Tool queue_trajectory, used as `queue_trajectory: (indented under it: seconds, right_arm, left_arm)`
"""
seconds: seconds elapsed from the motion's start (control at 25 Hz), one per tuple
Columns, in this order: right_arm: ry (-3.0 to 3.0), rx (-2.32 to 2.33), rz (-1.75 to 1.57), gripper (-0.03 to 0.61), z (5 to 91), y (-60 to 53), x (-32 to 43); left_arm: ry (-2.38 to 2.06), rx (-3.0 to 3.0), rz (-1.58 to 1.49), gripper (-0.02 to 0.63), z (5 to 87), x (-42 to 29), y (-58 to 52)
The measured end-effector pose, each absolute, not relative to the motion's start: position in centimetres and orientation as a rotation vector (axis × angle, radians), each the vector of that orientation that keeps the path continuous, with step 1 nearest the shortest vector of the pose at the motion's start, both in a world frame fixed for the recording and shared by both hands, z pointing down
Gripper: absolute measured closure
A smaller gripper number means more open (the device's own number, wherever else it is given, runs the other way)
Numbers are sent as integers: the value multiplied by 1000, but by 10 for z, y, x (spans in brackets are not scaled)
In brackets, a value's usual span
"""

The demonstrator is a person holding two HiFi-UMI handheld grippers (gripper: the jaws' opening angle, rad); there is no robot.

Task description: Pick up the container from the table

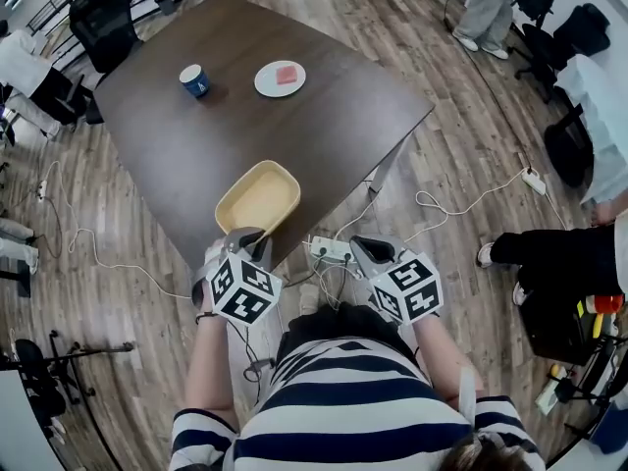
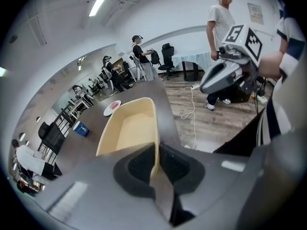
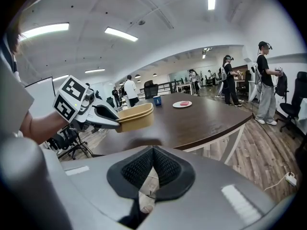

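Fingers (image 2: pixel 136 166) of left gripper (image 2: pixel 155 156) are clamped on container's (image 2: pixel 129 126) near end wall, at table's (image 1: pixel 324 116) near edge. Right gripper (image 3: pixel 152 163) is closed on nothing, well apart.

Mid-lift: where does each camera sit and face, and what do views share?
Head view: on the person's head, looking steeply down at the dark brown table; striped shirt, both grippers show.
Left gripper view: rides the left gripper, looks along jaws shut on the beige rectangular container; right gripper shows.
Right gripper view: rides the right gripper, faces the table; left gripper shows.
All three share the container.
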State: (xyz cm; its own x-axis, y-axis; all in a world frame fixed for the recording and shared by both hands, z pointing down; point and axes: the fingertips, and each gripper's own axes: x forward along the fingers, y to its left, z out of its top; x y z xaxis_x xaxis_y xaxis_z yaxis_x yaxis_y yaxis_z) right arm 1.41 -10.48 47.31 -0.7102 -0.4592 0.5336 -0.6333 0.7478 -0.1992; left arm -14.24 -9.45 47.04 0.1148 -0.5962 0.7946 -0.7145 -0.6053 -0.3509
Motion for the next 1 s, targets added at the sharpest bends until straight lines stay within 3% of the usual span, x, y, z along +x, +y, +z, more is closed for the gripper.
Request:
queue_trajectory:
  seconds: [1.0]
  right_arm:
    - [-2533, 857, 472, 581, 457, -105, 6]
  left_arm:
    - [-1332, 2212, 1518, 614, 477, -144, -58]
